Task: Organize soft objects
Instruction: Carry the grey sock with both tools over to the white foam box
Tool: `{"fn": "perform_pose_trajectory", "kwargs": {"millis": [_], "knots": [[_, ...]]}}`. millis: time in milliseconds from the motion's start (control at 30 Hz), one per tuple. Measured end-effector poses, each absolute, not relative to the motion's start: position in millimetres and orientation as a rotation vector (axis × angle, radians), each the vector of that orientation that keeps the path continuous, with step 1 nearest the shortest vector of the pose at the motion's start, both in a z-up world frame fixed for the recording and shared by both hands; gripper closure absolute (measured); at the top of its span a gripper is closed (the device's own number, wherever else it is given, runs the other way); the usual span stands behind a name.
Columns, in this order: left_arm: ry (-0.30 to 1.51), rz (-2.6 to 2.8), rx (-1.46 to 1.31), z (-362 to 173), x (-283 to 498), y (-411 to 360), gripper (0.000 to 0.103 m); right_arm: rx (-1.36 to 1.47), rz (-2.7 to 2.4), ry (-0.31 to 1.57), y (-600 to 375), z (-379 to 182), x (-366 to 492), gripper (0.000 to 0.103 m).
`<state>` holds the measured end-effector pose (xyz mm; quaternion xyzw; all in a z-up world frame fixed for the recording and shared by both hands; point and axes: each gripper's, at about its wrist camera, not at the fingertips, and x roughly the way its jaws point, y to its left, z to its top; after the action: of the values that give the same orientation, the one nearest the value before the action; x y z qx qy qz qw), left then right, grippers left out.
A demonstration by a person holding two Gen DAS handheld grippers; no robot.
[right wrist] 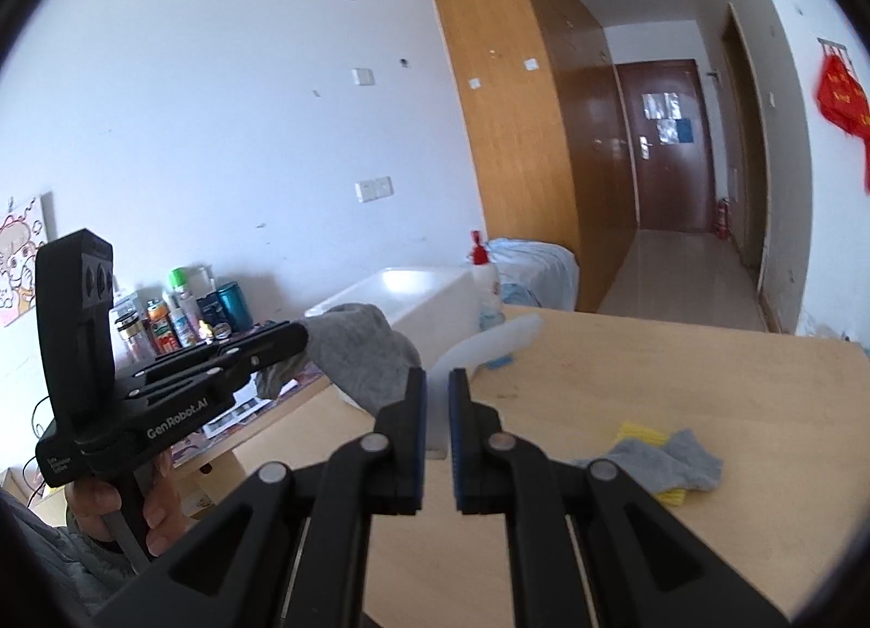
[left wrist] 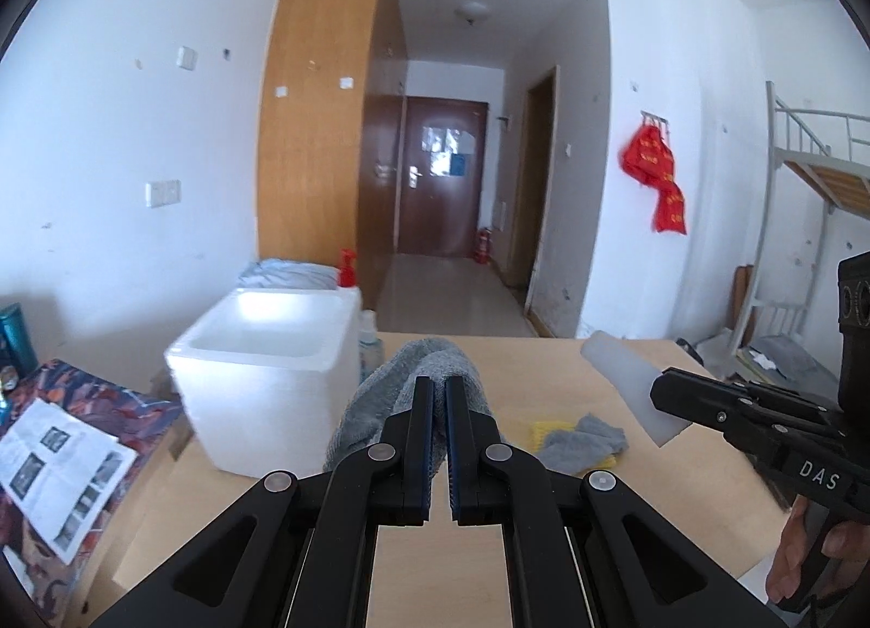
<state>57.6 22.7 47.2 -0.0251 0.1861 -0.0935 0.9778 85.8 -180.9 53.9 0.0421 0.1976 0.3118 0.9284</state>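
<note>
In the left wrist view my left gripper [left wrist: 439, 389] is shut on a grey cloth [left wrist: 380, 399], held up over the wooden table [left wrist: 544, 546] beside a white foam box [left wrist: 261, 356]. From the right, my right gripper [left wrist: 660, 387] is shut on a pale white tapered piece [left wrist: 625, 383]. The right wrist view shows the right gripper [right wrist: 437, 383] gripping that white piece [right wrist: 489, 345], and the left gripper [right wrist: 302, 337] holding the grey cloth [right wrist: 364, 356] in front of the box [right wrist: 402, 291]. A small grey sock [right wrist: 674, 456] lies on a yellow cloth [right wrist: 644, 432] on the table.
Several bottles [right wrist: 185, 312] stand by the wall at the left. A red-capped spray bottle [right wrist: 481, 269] stands behind the box. A paper leaflet [left wrist: 54, 465] lies on a patterned cover. A metal bunk frame [left wrist: 805, 166] is at the far right.
</note>
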Motion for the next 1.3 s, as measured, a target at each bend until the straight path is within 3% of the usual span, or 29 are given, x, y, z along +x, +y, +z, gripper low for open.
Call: {"fn": "perform_pose_trajectory", "kwargs": {"millis": [1300], "knots": [[0.32,0.13,-0.076,52.1,9.6,97.9,0.099,0.021,0.872,0.384,-99.2,60.0,90.2,0.093]]}}
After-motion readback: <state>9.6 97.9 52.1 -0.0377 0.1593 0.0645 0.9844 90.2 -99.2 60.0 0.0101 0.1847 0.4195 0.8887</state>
